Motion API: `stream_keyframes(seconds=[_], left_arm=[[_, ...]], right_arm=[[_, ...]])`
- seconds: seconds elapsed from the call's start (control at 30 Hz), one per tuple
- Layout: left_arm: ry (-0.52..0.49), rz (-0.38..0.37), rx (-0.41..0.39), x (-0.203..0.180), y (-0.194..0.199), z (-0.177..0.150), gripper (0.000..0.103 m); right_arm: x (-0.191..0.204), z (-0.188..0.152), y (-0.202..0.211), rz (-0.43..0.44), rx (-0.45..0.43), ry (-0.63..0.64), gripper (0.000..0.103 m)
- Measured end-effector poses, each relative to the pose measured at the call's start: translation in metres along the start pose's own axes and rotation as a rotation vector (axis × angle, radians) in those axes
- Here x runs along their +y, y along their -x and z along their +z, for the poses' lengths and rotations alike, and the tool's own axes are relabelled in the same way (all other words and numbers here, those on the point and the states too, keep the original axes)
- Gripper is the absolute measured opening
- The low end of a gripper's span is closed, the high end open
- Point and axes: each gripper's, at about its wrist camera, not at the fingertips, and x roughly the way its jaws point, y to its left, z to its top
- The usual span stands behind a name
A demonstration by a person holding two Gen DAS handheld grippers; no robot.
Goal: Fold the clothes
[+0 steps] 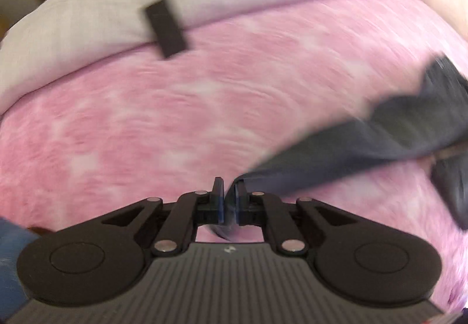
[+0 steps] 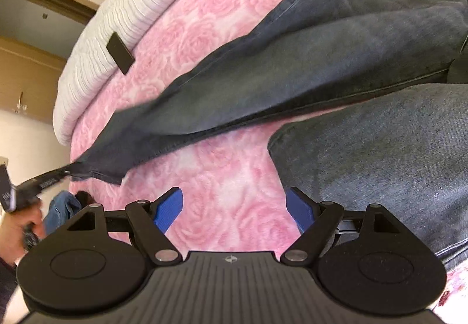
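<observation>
Right up close, the left gripper (image 1: pixel 229 204) is clamped tight on the hem of the jeans (image 1: pixel 365 139), its blue pads pinching the dark denim between them. From that pinch the trouser leg stretches away to the right, lifted off the pink blanket (image 1: pixel 175 119), and the whole view is smeared with blur. Over on the right wrist view, the right gripper (image 2: pixel 234 208) hangs with its jaws spread wide, blue pads (image 2: pixel 168 207) well apart and nothing between them, only rose-patterned blanket beneath. The jeans run diagonally across that view, from the waist at top right down to the hem at lower left, where the other gripper has hold of it. The second leg (image 2: pixel 380 154) lies flat just right of the open jaws. A small black rectangle (image 1: pixel 166 28) sits on the edge where the blanket meets the white ribbed cover (image 2: pixel 117 31). A hand (image 2: pixel 22 226) grips the handle at far left, blue cloth (image 2: pixel 63 207) beside it.
</observation>
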Motion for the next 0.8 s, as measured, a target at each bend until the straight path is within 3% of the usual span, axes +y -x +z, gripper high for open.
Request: stream_keyframes(seconds=[0.03,0.13,0.27,0.37,0.43,0.63,0.8], left_arm=[[0.017,0.036,-0.014,0.009,-0.002,0.008,0.022],[0.070,0.126,-0.055,0.032,-0.010,0.031,0.021],[0.104,0.111,-0.114,0.027,-0.021,0.043,0.027],[-0.008,0.006,-0.131,-0.020,-0.021,0.026,0.040],[-0.071,-0.062,-0.118,-0.059,-0.020,0.005,0.064],[-0.248,-0.261,-0.061,-0.179,-0.013,-0.066,0.064],[-0.373,-0.419,-0.008,-0.274,-0.009,-0.124,0.067]], right_arm=[[0.001,-0.001,0.002,0.001,-0.007,-0.003,0.081],[0.004,-0.007,0.006,-0.001,-0.026,-0.017,0.081],[0.005,-0.024,0.018,-0.025,-0.045,-0.039,0.081],[-0.002,-0.044,0.035,-0.068,-0.077,-0.070,0.081],[-0.010,-0.057,0.049,-0.108,-0.104,-0.094,0.081],[-0.057,-0.089,0.091,-0.256,-0.184,-0.171,0.081],[-0.106,-0.090,0.102,-0.243,-0.239,-0.257,0.081]])
